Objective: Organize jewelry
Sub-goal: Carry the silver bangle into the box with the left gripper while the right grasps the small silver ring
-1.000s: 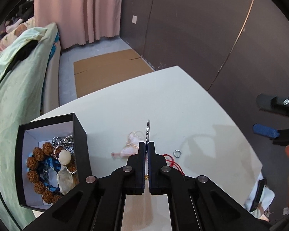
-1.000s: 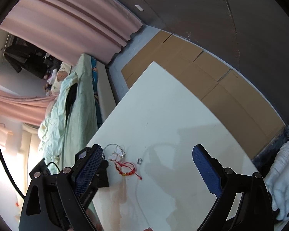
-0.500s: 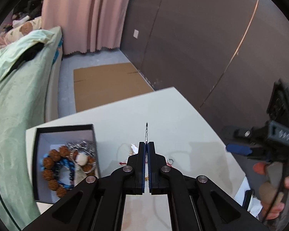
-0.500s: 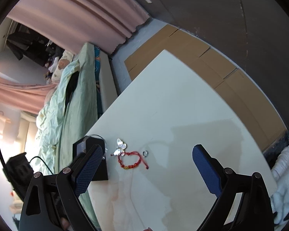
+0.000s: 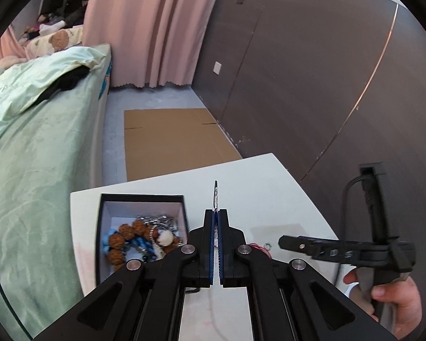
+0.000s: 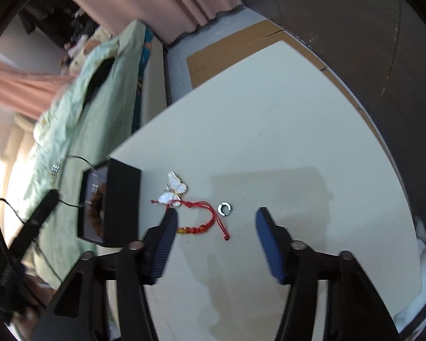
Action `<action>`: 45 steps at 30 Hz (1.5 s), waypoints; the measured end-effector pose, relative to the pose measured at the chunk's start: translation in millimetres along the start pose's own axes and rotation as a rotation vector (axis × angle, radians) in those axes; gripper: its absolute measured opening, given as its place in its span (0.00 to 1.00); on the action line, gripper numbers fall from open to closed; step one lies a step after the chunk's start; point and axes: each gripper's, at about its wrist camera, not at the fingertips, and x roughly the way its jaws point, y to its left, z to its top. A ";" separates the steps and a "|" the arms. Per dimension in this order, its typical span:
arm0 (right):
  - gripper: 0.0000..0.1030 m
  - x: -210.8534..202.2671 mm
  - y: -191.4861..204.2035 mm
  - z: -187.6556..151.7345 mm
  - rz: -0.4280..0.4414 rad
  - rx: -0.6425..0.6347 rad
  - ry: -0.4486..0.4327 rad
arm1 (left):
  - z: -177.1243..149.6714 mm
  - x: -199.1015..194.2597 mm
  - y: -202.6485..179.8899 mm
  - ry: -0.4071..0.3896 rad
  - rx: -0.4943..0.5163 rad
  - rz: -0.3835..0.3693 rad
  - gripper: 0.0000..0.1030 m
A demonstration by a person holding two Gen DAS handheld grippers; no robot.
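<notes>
My left gripper [image 5: 215, 213] is shut on a thin silver hoop [image 5: 215, 196], held edge-on high above the table beside the black jewelry box [image 5: 140, 199]. The box holds brown bead bracelets [image 5: 125, 234], a blue bracelet and a silver chain. My right gripper [image 6: 215, 221] is open and empty above the red cord bracelet [image 6: 204, 221]. A white butterfly piece [image 6: 174, 190] and a small silver ring [image 6: 225, 209] lie next to the cord. The box also shows in the right wrist view [image 6: 122, 201].
The white table [image 6: 284, 142] stands beside a bed with a green quilt [image 5: 28, 147]. Flat cardboard [image 5: 170, 139] lies on the floor past the table's far edge. A dark wall [image 5: 312, 71] runs along the right.
My left gripper has lifted with the hoop and drawn back, so the box now sits lower left. My right gripper has dropped toward the red bracelet and its jaws have narrowed.
</notes>
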 end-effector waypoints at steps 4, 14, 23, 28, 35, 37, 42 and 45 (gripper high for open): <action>0.30 9.9 2.8 0.4 -0.048 -0.028 0.019 | -0.8 -6.3 10.6 -0.006 -0.019 0.005 0.01; 0.20 23.0 21.8 -0.5 -0.190 -0.099 0.004 | -1.4 -21.7 25.9 -0.034 -0.052 0.007 0.01; 0.19 24.9 26.3 -2.5 -0.262 -0.129 -0.008 | -4.9 -28.8 36.5 -0.043 -0.074 0.015 0.01; 0.19 22.9 33.1 -9.4 -0.287 -0.169 0.002 | -8.3 -26.9 40.9 -0.032 -0.090 0.024 0.01; 0.13 13.7 29.5 -11.1 -0.246 -0.155 -0.018 | -12.8 -12.2 46.5 0.037 -0.133 -0.012 0.02; 0.13 3.6 29.8 -10.6 -0.221 -0.138 -0.045 | -13.5 -9.3 49.7 0.057 -0.155 -0.020 0.02; 0.13 -22.1 35.4 -11.3 -0.095 -0.103 -0.118 | -13.7 -12.1 56.9 0.060 -0.178 0.001 0.57; 0.13 -35.0 45.8 -13.9 -0.001 -0.107 -0.160 | -11.8 -23.5 61.7 0.001 -0.200 0.005 0.90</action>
